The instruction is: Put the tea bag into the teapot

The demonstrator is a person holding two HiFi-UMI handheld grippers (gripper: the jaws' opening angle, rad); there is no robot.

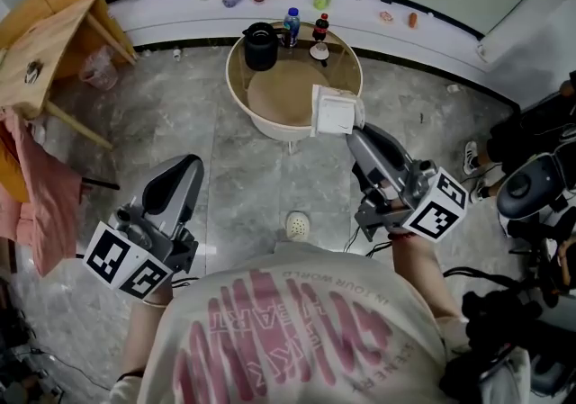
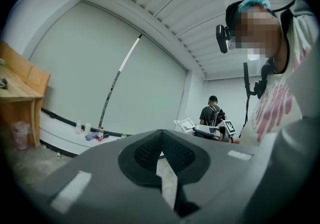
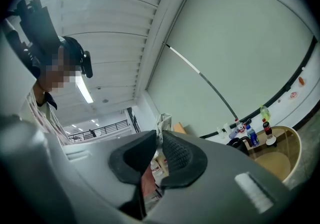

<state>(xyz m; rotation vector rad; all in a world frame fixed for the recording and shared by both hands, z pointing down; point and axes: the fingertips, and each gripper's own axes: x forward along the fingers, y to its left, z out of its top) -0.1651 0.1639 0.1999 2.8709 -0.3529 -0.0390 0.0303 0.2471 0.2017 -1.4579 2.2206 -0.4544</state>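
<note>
The left gripper (image 1: 183, 173) hung low at the near left, jaws pressed together on nothing, apparently parked clear of the work. Farther off, the black teapot (image 1: 261, 45) stood at the far left of the round table (image 1: 279, 96). To its right, the right gripper (image 1: 353, 130) was clamped on the white tea bag (image 1: 333, 112). It held the bag over the table's near right rim, arm stretched forward, probably to carry it across to the pot.

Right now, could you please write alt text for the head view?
The right gripper holds a white tea bag near a round table bearing a black teapot and bottles; the left gripper is shut and empty.
</note>
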